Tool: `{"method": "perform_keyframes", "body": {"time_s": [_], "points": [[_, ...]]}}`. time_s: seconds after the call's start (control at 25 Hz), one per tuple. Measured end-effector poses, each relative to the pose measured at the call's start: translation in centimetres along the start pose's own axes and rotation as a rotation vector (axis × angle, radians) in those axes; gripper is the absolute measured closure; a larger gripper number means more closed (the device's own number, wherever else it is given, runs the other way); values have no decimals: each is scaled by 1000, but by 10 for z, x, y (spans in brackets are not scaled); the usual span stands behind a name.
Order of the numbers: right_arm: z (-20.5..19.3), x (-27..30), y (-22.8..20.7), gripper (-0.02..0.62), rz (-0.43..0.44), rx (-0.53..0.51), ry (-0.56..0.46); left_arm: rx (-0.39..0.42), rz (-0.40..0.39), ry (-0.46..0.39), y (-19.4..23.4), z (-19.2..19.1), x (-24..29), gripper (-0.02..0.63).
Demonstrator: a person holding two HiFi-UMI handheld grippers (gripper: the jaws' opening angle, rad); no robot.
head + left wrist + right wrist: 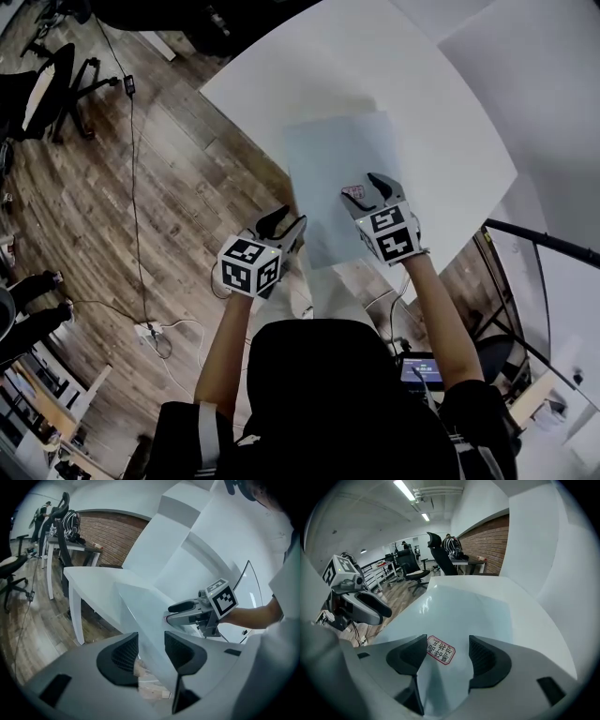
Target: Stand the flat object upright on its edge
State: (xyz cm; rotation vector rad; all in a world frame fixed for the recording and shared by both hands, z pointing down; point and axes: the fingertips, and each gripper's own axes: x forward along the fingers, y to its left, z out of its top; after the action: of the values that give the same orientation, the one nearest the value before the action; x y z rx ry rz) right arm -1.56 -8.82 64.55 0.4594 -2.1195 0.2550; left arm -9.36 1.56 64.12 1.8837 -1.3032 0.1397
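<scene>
A thin pale blue-grey sheet point(337, 159) lies on the white table point(281, 75), its near end sticking out past the table's edge. A small red-bordered label point(354, 192) marks its near part. My left gripper point(286, 222) straddles the sheet's near left edge. In the left gripper view that edge point(140, 606) runs between the jaws, which stand apart and do not pinch it. My right gripper point(367, 190) is at the label point(440, 649). Its jaws stand wide on either side of it, with the sheet point(464, 611) face-on between them.
A white partition point(544, 94) rises beyond the table at the right. Wooden floor to the left carries office chairs point(56, 84), a trailing cable and a power strip point(150, 330). A desk with bags point(70, 541) stands before a brick wall.
</scene>
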Motion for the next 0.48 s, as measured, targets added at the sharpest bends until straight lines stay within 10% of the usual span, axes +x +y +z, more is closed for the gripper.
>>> {"method": "perform_keyframes", "body": {"time_s": [0.48], "points": [[0,-1,4,308,12,-17,-5,-168,-79,-12,16,-9,15,316]]}}
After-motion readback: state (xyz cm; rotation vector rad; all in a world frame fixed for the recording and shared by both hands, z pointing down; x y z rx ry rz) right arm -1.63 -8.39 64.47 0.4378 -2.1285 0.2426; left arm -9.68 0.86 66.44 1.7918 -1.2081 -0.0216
